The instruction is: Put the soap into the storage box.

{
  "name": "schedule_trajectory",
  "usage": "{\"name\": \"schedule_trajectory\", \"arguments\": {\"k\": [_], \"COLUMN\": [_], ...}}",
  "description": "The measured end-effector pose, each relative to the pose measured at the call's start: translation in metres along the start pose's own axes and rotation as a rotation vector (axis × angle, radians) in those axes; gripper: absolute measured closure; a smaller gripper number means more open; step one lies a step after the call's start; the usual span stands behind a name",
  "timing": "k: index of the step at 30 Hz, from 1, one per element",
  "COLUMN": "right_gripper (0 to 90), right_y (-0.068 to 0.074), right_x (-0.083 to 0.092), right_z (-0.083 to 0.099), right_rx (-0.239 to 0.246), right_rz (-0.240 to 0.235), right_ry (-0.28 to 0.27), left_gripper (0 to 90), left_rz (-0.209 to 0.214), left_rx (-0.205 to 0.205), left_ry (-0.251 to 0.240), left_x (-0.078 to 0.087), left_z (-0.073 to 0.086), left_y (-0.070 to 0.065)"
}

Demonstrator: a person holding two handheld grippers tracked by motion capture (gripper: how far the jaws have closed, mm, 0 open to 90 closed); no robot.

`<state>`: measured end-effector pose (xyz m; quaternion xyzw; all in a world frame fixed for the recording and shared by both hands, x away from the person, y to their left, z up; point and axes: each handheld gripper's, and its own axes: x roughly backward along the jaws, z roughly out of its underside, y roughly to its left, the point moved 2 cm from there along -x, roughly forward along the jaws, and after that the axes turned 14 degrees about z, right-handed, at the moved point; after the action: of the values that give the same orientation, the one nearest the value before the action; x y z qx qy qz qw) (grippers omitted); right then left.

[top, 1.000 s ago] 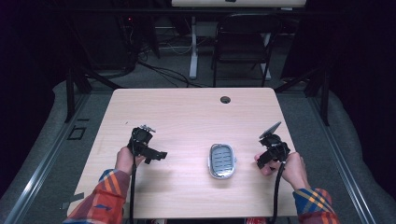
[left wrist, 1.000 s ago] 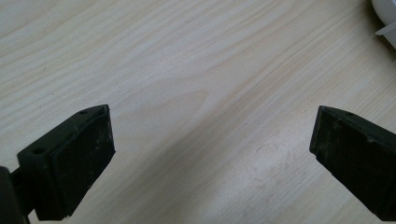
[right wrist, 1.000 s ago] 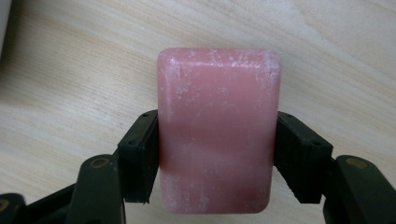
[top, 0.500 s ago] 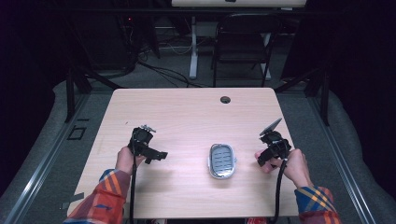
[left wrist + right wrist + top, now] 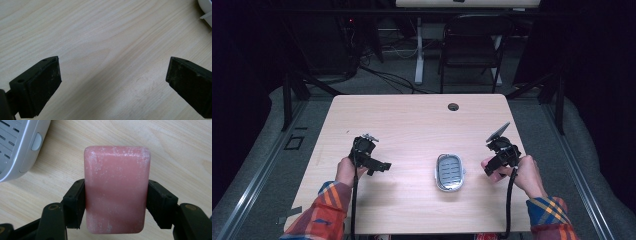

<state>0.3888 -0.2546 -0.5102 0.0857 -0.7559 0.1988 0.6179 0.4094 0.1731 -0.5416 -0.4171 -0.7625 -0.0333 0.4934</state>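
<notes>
A pink soap bar (image 5: 116, 187), dusted with white, sits between the black jaws of my right gripper (image 5: 116, 186), which is shut on its two long sides. The bar hangs just above the wooden table (image 5: 412, 125). In the high view my right gripper (image 5: 492, 167) is near the table's right edge, right of a grey and white slotted soap dish (image 5: 449, 172). That dish's corner (image 5: 15, 147) lies to the upper left of the bar. My left gripper (image 5: 382, 167) rests at the left of the dish, its jaws wide open (image 5: 112, 72) over bare wood.
A round cable hole (image 5: 453, 106) lies near the table's far edge. A dark chair (image 5: 472, 45) and a desk leg stand behind the table. A white edge of the dish (image 5: 206, 10) shows beyond the left jaws.
My right gripper has risen a little with the soap bar in it. The left gripper has kept still.
</notes>
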Motion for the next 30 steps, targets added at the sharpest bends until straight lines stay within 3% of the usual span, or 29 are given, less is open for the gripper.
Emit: {"name": "schedule_trajectory", "arguments": {"k": [22, 23, 30], "right_gripper": [37.2, 37.2, 37.2], "right_y": [0.004, 0.003, 0.007], "right_x": [0.029, 0.034, 0.042], "right_z": [-0.023, -0.026, -0.032], "right_rx": [0.063, 0.089, 0.092], "right_rz": [0.039, 0.044, 0.054], "right_ry": [-0.028, -0.012, -0.020], "left_gripper": [0.0, 0.0, 0.0], "left_rz": [-0.001, -0.001, -0.001], "left_rx": [0.000, 0.000, -0.002], "left_ry": [0.001, 0.002, 0.000], "left_x": [0.000, 0.000, 0.001], "left_z": [0.000, 0.000, 0.000], "left_y": [0.000, 0.000, 0.001]}}
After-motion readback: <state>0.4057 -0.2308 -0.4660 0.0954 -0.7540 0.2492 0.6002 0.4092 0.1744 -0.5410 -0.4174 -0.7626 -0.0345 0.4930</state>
